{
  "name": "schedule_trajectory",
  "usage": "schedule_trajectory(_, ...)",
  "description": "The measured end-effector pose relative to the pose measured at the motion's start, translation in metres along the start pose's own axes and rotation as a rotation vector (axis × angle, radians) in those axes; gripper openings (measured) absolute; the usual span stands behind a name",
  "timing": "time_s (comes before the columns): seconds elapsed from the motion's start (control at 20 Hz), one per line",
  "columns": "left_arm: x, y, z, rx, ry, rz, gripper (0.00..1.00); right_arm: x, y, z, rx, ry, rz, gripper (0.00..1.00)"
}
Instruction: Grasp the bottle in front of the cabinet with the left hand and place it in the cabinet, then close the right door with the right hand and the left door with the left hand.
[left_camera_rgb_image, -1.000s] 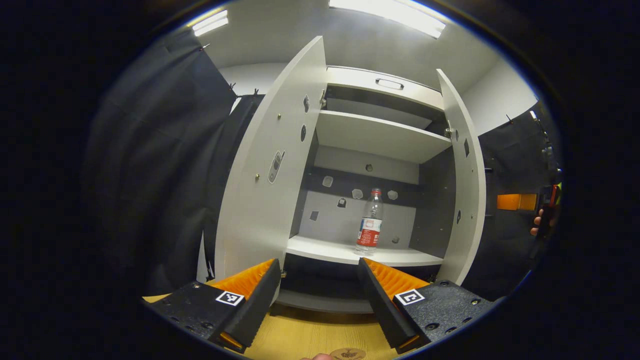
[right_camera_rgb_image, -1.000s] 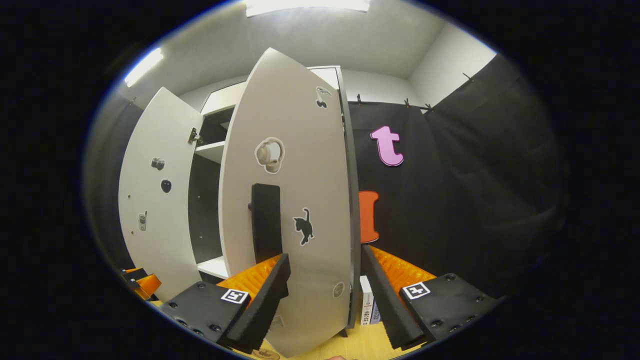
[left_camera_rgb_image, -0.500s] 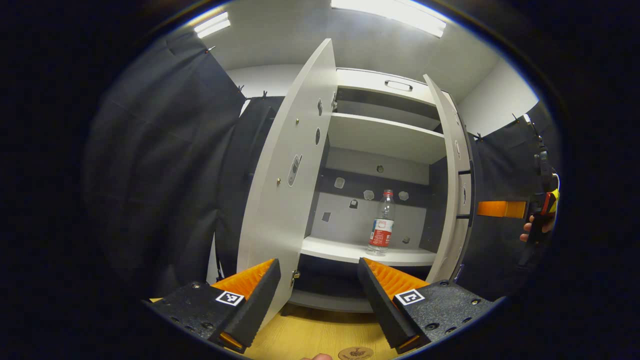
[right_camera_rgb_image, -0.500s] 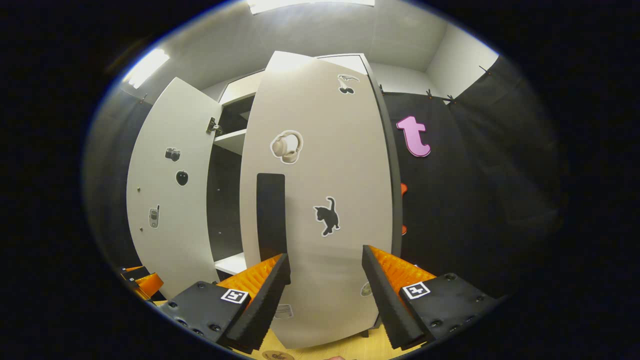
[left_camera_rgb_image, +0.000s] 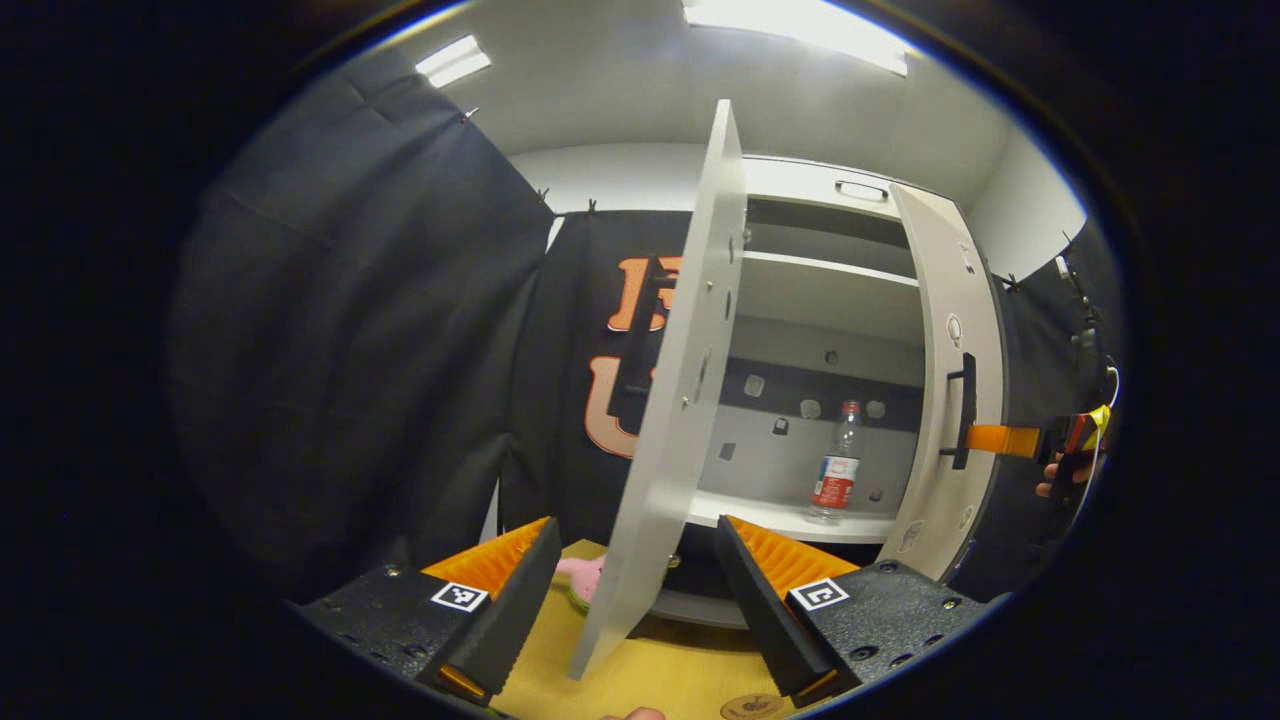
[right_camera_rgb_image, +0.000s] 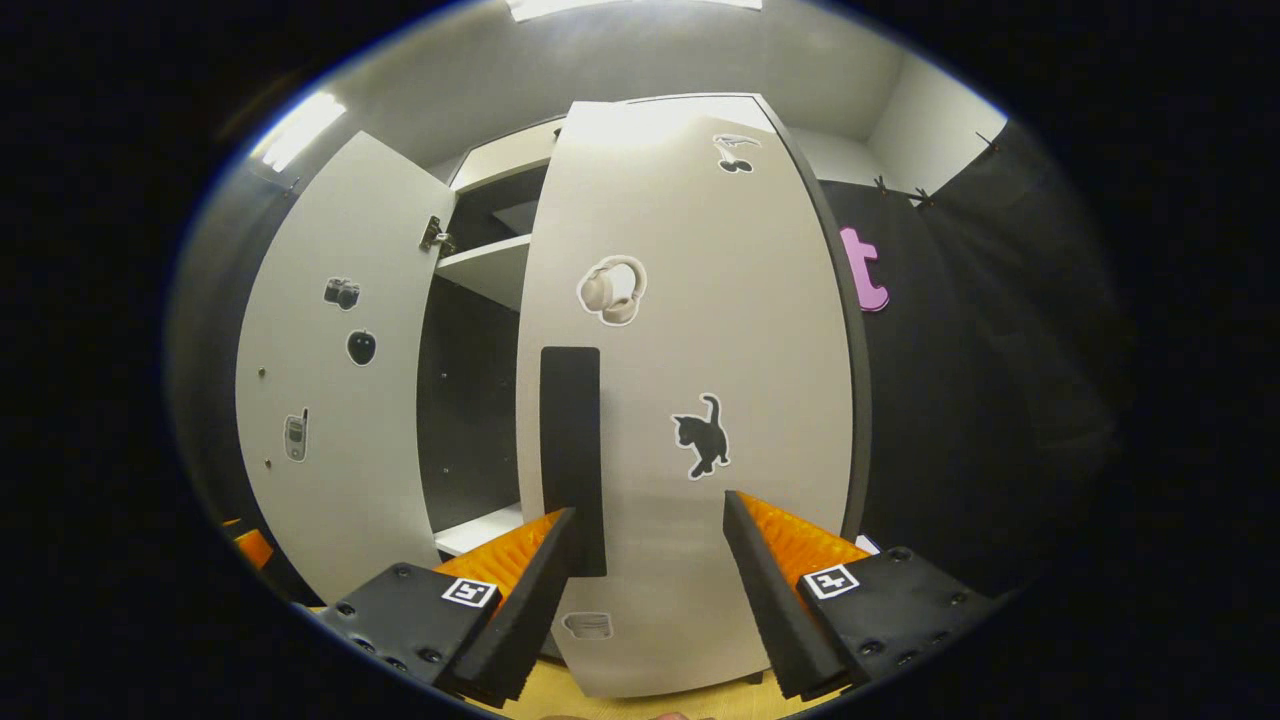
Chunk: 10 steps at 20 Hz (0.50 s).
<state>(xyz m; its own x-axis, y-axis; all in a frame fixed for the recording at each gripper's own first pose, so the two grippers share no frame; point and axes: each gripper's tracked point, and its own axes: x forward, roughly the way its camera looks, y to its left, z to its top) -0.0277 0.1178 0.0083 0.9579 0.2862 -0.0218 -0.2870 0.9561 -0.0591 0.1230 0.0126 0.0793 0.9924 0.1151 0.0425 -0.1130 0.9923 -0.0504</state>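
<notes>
The clear bottle (left_camera_rgb_image: 838, 465) with a red label stands upright on the cabinet's lower shelf (left_camera_rgb_image: 790, 515). In the left gripper view, the left door (left_camera_rgb_image: 680, 400) is edge-on, and its lower edge falls between the fingers of my open left gripper (left_camera_rgb_image: 640, 590). The right door (left_camera_rgb_image: 950, 380) is swung most of the way in. My right gripper (left_camera_rgb_image: 1000, 438), held by a hand (left_camera_rgb_image: 1060, 470), is at its outer face. In the right gripper view, my open right gripper (right_camera_rgb_image: 650, 570) is close against the right door (right_camera_rgb_image: 700, 330), just below its black handle (right_camera_rgb_image: 572, 450). The left door (right_camera_rgb_image: 330, 370) stands open.
A pink object (left_camera_rgb_image: 580, 575) lies on the wooden tabletop (left_camera_rgb_image: 650, 680) left of the cabinet base. An upper shelf (left_camera_rgb_image: 820, 290) spans the cabinet. Stickers, including a black cat (right_camera_rgb_image: 703, 435), dot the right door's face. Black cloth hangs on both sides.
The right door has swung inward, pushed along with my right gripper. My left gripper has moved left around the left door, which has gone from showing its inner face to edge-on.
</notes>
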Motion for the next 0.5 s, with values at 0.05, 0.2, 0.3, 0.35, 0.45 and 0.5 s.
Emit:
schedule_trajectory(0.05, 0.000, 0.009, 0.003, 0.009, -0.004, 0.024, 0.94, 0.002, 0.000, -0.001, -0.003, -0.001, -0.001, 0.95)
schedule_trajectory(0.2, 0.001, 0.035, 0.015, 0.032, -0.028, 0.086, 0.94, 0.008, 0.003, -0.001, 0.000, -0.002, -0.005, 0.95)
schedule_trajectory(0.3, 0.002, 0.048, 0.018, 0.042, -0.030, 0.126, 0.94, 0.011, 0.004, -0.002, 0.011, -0.002, -0.001, 0.95)
schedule_trajectory(0.35, 0.004, 0.054, 0.021, 0.047, -0.032, 0.136, 0.94, 0.012, 0.005, -0.002, 0.018, -0.005, -0.002, 0.95)
schedule_trajectory(0.45, 0.009, 0.061, 0.027, 0.053, -0.042, 0.148, 0.94, 0.012, 0.004, -0.001, 0.024, -0.014, -0.009, 0.95)
schedule_trajectory(0.5, 0.014, 0.062, 0.032, 0.054, -0.049, 0.147, 0.94, 0.012, 0.004, -0.001, 0.022, -0.011, -0.012, 0.95)
